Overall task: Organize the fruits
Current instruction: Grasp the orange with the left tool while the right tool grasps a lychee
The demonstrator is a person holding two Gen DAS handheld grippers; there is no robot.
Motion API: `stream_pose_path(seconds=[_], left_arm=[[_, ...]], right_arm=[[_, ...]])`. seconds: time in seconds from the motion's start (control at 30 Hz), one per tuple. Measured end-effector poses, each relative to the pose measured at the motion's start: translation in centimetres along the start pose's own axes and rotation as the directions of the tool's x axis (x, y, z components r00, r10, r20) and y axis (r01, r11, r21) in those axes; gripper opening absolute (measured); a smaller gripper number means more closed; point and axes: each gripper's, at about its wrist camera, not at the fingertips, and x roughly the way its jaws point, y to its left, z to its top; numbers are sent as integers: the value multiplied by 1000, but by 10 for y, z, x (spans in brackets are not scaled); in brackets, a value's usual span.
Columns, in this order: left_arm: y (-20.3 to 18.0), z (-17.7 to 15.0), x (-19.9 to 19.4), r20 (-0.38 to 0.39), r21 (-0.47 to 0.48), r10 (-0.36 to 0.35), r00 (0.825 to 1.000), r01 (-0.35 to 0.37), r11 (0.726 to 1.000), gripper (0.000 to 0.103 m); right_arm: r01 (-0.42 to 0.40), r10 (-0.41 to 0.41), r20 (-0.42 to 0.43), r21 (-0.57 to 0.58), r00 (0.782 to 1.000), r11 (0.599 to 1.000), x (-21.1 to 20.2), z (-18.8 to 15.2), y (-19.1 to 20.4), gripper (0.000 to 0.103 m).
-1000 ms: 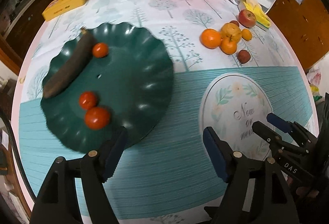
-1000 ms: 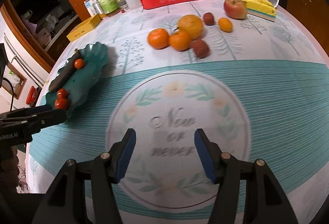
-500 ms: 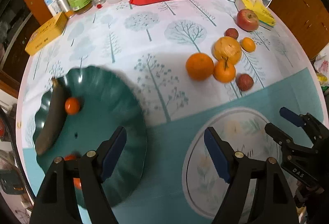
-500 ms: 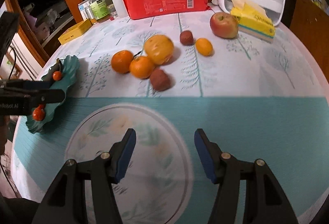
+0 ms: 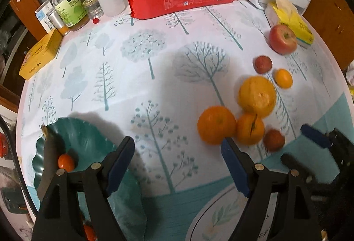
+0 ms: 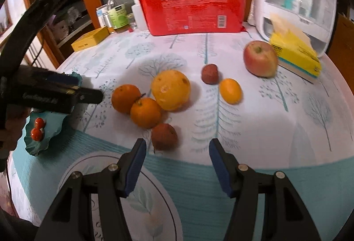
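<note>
Orange citrus cluster (image 6: 150,101) approached: left gripper (image 5: 178,165), jaws just widening, and right gripper (image 6: 177,161) both empty; next, grasp one fruit.

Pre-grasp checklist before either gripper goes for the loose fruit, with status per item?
1. Left gripper empty: ok, jaws have just been opening, only tablecloth between them.
2. Right gripper empty: ok, jaws apart, nothing between the pads.
3. Nearest target reachable: ok, small dark red fruit lies just ahead of the right gripper's left finger.
4. Target isolated: not ok, it sits against the orange.
5. Space on green plate: ok, bare area beside the dark banana and cherry tomato.
6. Grippers clear of each other: cannot tell, both crowd the same fruit cluster.
</note>
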Motion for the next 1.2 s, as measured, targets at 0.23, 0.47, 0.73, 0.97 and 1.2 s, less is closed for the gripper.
stream_pose_path(seconds=[0.23, 0.47, 0.73, 0.97, 1.2], left_arm=[[-4, 7, 19, -25, -30, -65, 998, 64, 998, 79], [-1, 6, 36, 7, -90, -173, 985, 173, 981, 79], [4, 5, 44, 57, -144, -229, 972, 235, 961, 74], [4, 3, 45, 94, -165, -273, 957, 285, 944, 56], [1, 2, 42, 104, -162, -306, 946, 320, 934, 43]], right_arm=[[-49, 45, -49, -80, 998, 996, 20, -1, 13, 60], [-37, 34, -22, -128, 999, 991, 27, -6, 19, 59], [-24, 26, 9, -163, 1000, 986, 30, -8, 19, 50], [-39, 42, 15, -163, 999, 986, 31, -8, 22, 38], [-56, 58, 7, -167, 998, 984, 31, -8, 25, 34]])
